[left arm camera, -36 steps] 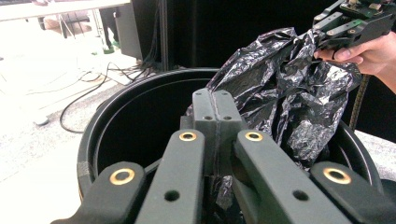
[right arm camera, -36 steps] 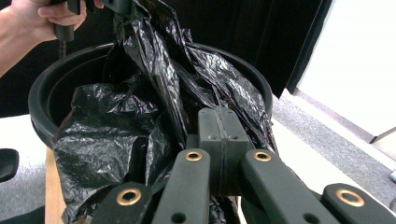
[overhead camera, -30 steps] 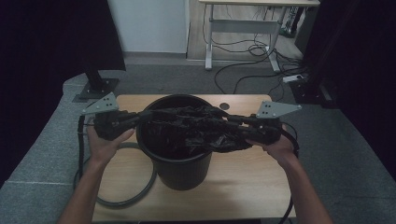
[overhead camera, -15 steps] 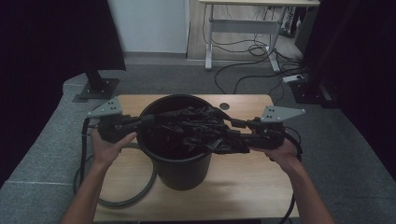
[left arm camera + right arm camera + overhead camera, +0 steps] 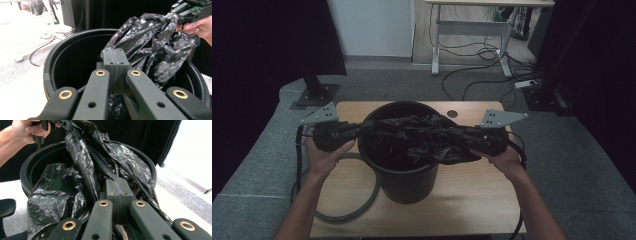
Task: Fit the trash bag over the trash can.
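Above the black bin (image 5: 404, 175), both tongs clamped on the black bag (image 5: 422, 140), right tongs (image 5: 462, 134) freshly re-closed, bag stretched flatter than before.

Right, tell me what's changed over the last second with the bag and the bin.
The right tongs have just been closing and now pinch the black bag at their side of the bin, having edged slightly outward. The left tongs stayed clamped on the bag's other edge. The bin and the bag stretched over its mouth have not shifted.
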{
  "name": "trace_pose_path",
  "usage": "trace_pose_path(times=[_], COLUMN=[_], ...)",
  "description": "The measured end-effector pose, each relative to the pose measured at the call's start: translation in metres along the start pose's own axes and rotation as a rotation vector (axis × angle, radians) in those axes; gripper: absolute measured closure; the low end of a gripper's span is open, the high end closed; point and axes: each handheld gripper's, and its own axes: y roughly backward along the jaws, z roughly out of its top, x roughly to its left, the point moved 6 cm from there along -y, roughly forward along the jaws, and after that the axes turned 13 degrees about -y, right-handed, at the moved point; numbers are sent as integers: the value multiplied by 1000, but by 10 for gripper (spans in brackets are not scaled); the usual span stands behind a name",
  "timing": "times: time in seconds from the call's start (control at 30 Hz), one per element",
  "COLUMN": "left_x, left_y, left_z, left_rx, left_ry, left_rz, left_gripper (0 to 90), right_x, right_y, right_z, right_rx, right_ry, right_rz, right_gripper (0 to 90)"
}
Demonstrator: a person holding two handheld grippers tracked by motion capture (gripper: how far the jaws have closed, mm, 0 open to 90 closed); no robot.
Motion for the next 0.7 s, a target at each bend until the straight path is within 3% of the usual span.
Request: trace_pose_path(times=[0.33, 0.43, 0.57, 0.7], left_x=[-2, -3, -2, -3], left_y=[3, 4, 7, 6], left_z=[1, 0, -2, -2], left_rx=[0, 2, 4, 7], left_ry=[-8, -8, -1, -5], left_rz=[-5, 0, -3, -4], left_gripper=[900, 900, 900, 900], right_x=[-2, -1, -4, -5], right_y=[5, 5, 7, 18], right_z=[1, -3, -6, -4], right_rx=[22, 19, -19, -59], right_ry=[39, 31, -5, -34], right_rz=[26, 30, 12, 11], right_gripper=[895, 877, 700, 626])
